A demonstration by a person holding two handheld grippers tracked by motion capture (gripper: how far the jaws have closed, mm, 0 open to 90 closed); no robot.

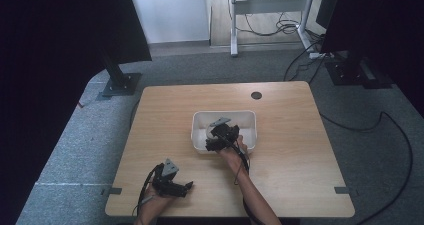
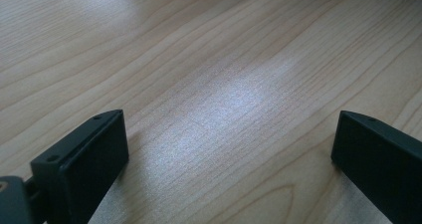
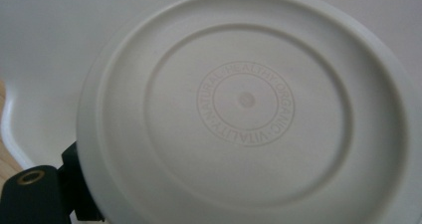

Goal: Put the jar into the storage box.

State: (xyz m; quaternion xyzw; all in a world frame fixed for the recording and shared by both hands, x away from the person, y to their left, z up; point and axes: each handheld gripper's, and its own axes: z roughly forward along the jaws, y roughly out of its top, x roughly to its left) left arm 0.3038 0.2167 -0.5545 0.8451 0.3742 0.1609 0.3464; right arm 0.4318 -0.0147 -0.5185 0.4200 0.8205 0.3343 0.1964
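A white round dish with a ring of raised lettering on its underside fills my right gripper view, one black jaw against its lower left edge. From above, my right gripper holds this dish tilted on edge inside the white rectangular bin at the table's middle, and is shut on it. My left gripper rests near the table's front left edge. It stands open, jaws wide apart over bare wood with nothing between them.
The wooden table has a round cable hole at the back. Black stands and cables lie on the grey floor around it. A white desk frame stands behind.
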